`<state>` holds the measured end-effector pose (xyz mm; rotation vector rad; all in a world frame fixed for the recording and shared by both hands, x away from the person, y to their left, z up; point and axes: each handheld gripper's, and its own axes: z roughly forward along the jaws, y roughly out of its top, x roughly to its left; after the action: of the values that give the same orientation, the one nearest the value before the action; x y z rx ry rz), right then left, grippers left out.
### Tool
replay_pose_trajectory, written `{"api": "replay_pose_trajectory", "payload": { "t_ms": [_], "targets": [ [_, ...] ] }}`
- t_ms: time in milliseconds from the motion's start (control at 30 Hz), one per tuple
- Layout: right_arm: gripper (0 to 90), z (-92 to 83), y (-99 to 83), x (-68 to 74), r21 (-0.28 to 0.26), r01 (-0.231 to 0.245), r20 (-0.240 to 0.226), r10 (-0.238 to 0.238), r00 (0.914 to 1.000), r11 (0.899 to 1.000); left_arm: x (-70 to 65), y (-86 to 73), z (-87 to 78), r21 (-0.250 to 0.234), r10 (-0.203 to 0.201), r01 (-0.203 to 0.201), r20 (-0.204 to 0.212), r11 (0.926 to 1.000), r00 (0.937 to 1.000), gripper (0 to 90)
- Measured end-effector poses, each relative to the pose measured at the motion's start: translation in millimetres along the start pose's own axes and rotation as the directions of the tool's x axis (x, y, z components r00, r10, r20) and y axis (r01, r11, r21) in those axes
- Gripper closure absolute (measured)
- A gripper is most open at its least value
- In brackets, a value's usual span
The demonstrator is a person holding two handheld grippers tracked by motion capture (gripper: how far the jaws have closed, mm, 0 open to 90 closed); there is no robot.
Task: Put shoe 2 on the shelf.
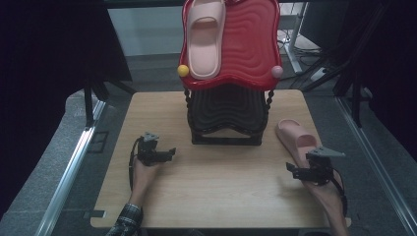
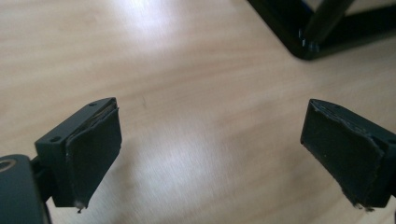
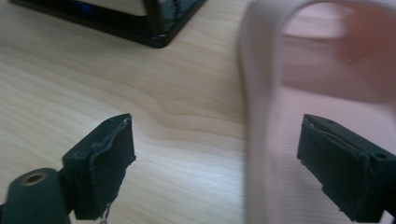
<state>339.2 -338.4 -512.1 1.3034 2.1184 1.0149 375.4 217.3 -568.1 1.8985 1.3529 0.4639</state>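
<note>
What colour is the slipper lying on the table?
Pale pink. The slipper shows best in the high view, beside the right tool.

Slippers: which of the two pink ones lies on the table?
The slipper by the right gripper lies on the table; the other slipper sits on the red shelf.

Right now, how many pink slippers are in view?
2. One slipper lies on the red top shelf of the rack, at its left side. The other slipper lies on the table, right of the rack, just ahead of the open right gripper.
</note>
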Motion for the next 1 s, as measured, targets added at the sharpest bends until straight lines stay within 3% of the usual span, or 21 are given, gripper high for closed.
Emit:
{"api": "replay_pose_trajectory", "payload": {
  "t_ms": [200, 267, 500, 800, 1000],
  "targets": [
    [19.4, -2.0, 1.6, -20.8, -0.002, -0.015, 0.051, 0.015, 0.9986, 1.0, -6.7, -9.5, -2.5, 0.063, 0.029, -0.028, -0.014, 0.9976, 0.9995, 5.3],
    [21.0, -1.7, 2.8, -27.9, -0.004, -0.026, 0.061, 0.026, 0.9978, 1.0, -10.4, -12.0, -3.9, 0.081, 0.06, -0.058, -0.029, 0.995, 0.9978, 4.7],
    [26.1, 4.0, 12.7, -49.4, -0.023, -0.043, 0.116, 0.046, 0.9922, 0.999, -14.6, -15.8, -7.0, 0.082, 0.066, -0.064, -0.024, 0.9946, 0.9975, 4.0],
    [51.2, 21.5, 24.8, -81.0, 0.006, -0.061, 0.146, 0.06, 0.9876, 0.998, -14.7, -15.9, -7.1, 0.082, 0.064, -0.062, -0.025, 0.9947, 0.9976, 3.9],
    [66.3, 35.3, 28.2, -90.8, 0.034, -0.024, 0.154, 0.018, 0.988, 0.999, -14.9, -16.0, -7.1, 0.082, 0.063, -0.06, -0.027, 0.9948, 0.9977, 3.9]
  ]
}}
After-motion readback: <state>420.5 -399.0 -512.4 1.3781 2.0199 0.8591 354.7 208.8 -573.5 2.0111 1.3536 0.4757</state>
